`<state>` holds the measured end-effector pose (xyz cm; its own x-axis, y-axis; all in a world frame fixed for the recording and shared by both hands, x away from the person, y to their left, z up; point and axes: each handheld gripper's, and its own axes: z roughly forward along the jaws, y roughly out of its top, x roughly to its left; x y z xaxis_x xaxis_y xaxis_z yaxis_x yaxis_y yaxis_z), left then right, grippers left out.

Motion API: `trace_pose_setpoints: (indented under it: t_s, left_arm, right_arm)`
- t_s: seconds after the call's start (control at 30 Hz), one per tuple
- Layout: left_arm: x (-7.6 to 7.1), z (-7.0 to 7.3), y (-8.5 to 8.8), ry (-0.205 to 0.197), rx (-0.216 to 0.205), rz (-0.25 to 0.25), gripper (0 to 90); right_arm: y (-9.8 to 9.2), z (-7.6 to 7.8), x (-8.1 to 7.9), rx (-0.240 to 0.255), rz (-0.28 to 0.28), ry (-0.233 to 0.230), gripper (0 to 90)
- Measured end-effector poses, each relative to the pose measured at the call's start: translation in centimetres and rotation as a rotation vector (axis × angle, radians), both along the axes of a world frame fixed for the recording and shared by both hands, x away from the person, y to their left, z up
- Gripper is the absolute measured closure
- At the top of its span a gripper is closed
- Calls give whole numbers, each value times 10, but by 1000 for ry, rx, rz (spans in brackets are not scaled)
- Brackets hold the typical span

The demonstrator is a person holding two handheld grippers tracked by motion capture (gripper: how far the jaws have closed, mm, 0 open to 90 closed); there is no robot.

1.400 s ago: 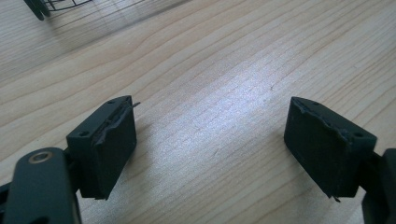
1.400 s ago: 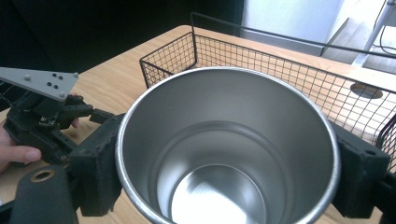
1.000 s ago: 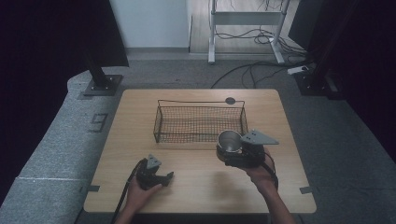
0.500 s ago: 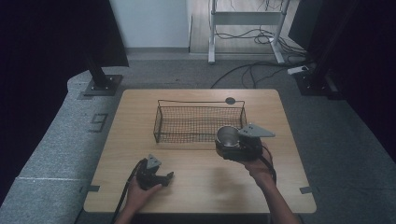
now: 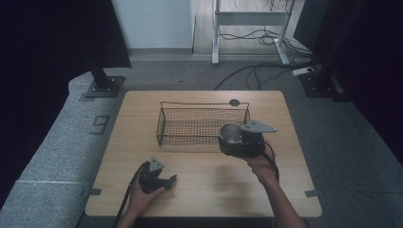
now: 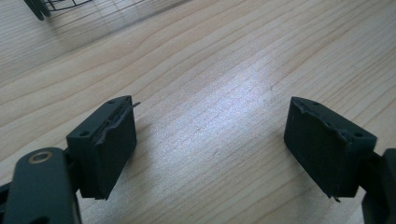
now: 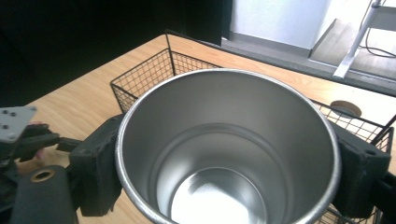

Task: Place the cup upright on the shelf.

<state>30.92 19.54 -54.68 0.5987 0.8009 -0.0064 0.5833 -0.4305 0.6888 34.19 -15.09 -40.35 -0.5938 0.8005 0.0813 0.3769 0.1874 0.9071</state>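
A shiny steel cup [image 5: 230,132] is upright and empty, with my right gripper [image 5: 233,141] shut on it, held just off the front right corner of the black wire basket [image 5: 202,124]. In the right gripper view the cup [image 7: 224,154] sits between the two black fingers [image 7: 100,172], with the basket [image 7: 154,74] behind it. My left gripper [image 5: 170,181] rests low near the table's front left edge. In its own view the left gripper [image 6: 210,149] is open, with only bare wood between the jaws.
The wooden table [image 5: 285,185] has a dark round hole [image 5: 234,102] behind the basket. A basket corner [image 6: 56,7] lies far ahead of the left jaws. Stand bases [image 5: 102,88] and cables [image 5: 266,66] lie on the floor beyond the far edge.
My right gripper has carried the cup away from me and up, closer to the basket's front right corner. The left gripper has stayed where it was.
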Motion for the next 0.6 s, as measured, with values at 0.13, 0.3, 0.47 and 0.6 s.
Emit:
trace_pose_setpoints:
  t_s: [0.13, 0.3, 0.47, 0.6]
  left_arm:
    - [0, 0, 0, 0, 0, 0, 170]
    - [0, 0, 0, 0, 0, 0, 170]
    - [0, 0, 0, 0, 1, 0, 170]
    - [0, 0, 0, 0, 0, 0, 170]
  right_arm:
    - [-1, -1, 7, -2, -2, 3, 141]
    - [-3, -1, 12, 3, -17, 4, 141]
    - [-5, 2, 17, 8, -30, 3, 140]
    - [-5, 4, 19, 9, -33, 3, 141]
